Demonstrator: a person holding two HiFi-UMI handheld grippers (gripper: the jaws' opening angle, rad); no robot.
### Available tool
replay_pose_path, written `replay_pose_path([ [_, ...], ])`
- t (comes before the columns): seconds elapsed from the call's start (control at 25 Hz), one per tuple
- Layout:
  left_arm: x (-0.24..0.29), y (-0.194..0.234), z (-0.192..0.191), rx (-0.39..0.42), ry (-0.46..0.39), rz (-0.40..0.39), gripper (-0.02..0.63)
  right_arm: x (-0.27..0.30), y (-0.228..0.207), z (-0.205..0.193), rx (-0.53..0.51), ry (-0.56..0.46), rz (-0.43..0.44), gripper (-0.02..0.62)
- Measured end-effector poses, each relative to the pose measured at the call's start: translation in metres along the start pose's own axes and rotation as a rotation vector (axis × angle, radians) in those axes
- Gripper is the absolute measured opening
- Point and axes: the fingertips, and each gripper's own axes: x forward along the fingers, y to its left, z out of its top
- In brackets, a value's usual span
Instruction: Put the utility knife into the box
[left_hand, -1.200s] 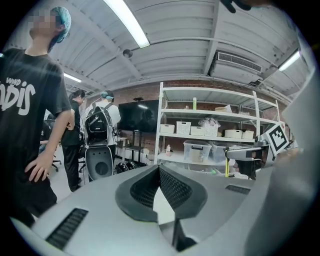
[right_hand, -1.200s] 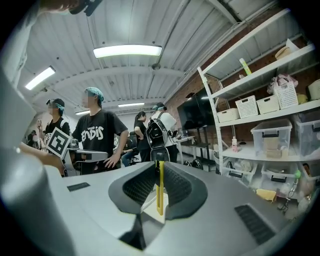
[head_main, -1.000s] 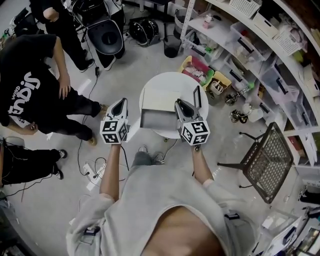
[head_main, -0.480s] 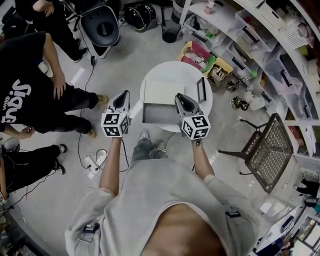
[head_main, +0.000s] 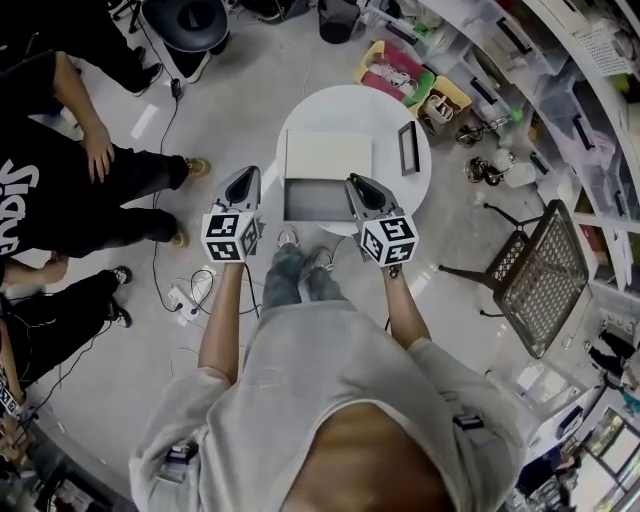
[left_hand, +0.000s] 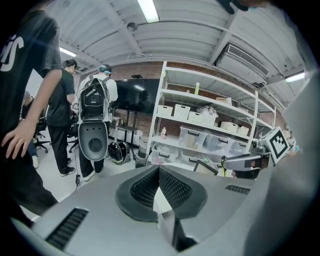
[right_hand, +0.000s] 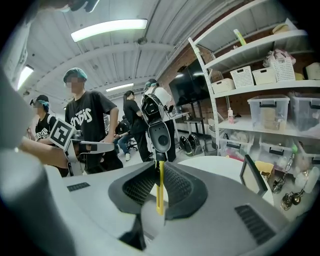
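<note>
1. In the head view, a round white table sits in the upper middle of the frame. The person holds two grippers at its lower edge.
2. The right gripper has its jaws closed tight on the utility knife. The knife is thin and yellow. In the right gripper view it stands straight up between the two dark pads.
3. The left gripper has its jaws shut too (the tips touch each other in the left gripper view). Nothing is between them. In the head view it hangs just left of the table, over the floor.
4. The box lies open on the table, between the two grippers. It is gray inside.
5. The white lid lies flat just above the box in the frame, right next to it.
6. The knife is not in the box yet. It is in the right gripper, just beside the box's right end.
7. A small dark frame stands near the table's right edge.
8. A black mesh chair is at the right of the frame. People in dark clothes stand at the left.
</note>
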Motion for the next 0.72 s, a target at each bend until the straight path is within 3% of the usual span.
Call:
replay_pose_path([
  [0.36,0.004,-0.005,-0.032,-0.032,0.059,-0.014,0.020,0.001,0.001,-0.042,0.021,0.094,0.003,0.069],
  [0.72,0.004,-0.001,-0.048,-0.059,0.077,-0.013,0.019,0.016,0.013,-0.080,-0.109,0.241,0.061,0.069],
])
